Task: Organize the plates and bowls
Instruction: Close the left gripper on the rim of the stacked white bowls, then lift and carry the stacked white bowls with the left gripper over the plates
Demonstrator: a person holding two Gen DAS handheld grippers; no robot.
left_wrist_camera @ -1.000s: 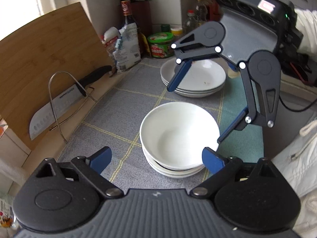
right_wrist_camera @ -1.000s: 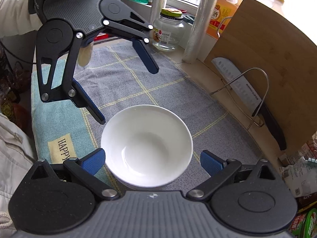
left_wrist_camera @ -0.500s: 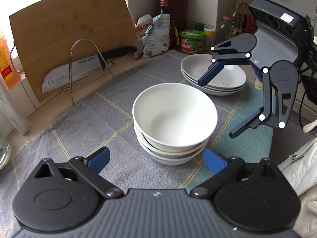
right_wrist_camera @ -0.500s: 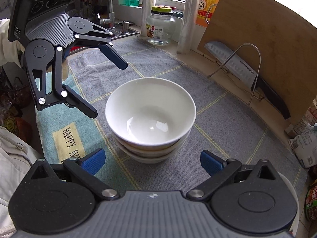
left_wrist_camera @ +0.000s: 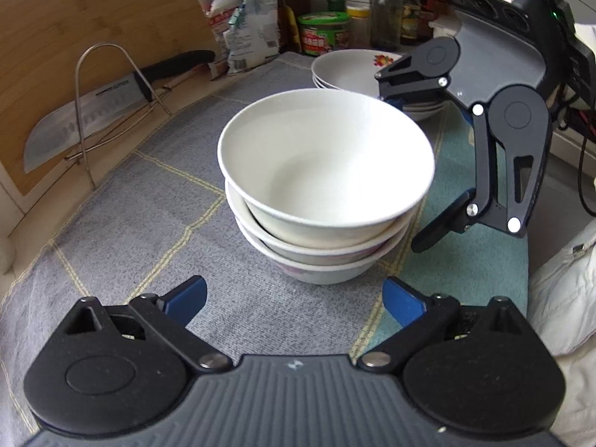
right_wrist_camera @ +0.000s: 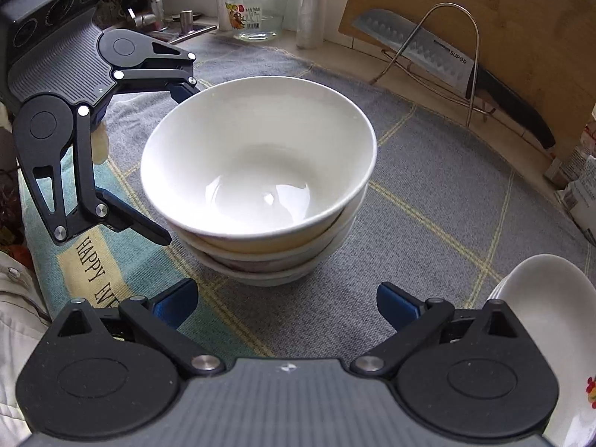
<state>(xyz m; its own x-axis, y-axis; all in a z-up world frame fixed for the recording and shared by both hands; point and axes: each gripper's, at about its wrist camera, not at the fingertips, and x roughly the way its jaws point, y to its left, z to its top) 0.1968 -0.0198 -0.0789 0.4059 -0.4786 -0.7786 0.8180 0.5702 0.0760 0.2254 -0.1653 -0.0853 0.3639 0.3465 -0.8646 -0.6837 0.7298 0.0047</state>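
We hold a gripper in each hand over a grey checked cloth (left_wrist_camera: pixel 123 223) that covers the counter, and we go across the left wrist view from left to right. Along the cloth's left edge a wooden cutting board (left_wrist_camera: pixel 97 26) leans upright, with a cleaver (left_wrist_camera: pixel 93 111) propped against it in a wire stand (left_wrist_camera: pixel 83 119). At the far edge sit a crumpled bag (left_wrist_camera: pixel 253 29), a green-lidded tub (left_wrist_camera: pixel 323 33) and some bottles (left_wrist_camera: pixel 385 15). Near the cloth's middle stands the stack of bowls (left_wrist_camera: pixel 324 182) — three white bowls nested, the top one tilted a little. Behind it, toward the far right corner, lies a stack of plates (left_wrist_camera: pixel 350 69), the top one with a small flower print. Our left gripper (left_wrist_camera: pixel 294 300) has its jaws spread wide with nothing between them; the bowl stack sits just ahead of the blue fingertips (left_wrist_camera: pixel 188 296), not touched. Our right gripper (left_wrist_camera: pixel 409 171) faces us from the right side of the stack, its jaws also wide apart and empty — one finger reaches past the bowl's far rim, the other points at the stack's lower right side, and we cannot tell whether either touches it.

In the right wrist view, the left gripper (right_wrist_camera: pixel 177 164) stands at the stack's (right_wrist_camera: pixel 260 171) left, over a teal mat (right_wrist_camera: pixel 93 260) printed with "HAPPY". The right gripper (right_wrist_camera: pixel 287 303) is open just short of the stack. A glass jar (right_wrist_camera: pixel 256 7) stands at the far edge, and the plates (right_wrist_camera: pixel 551 320) lie at the near right corner.
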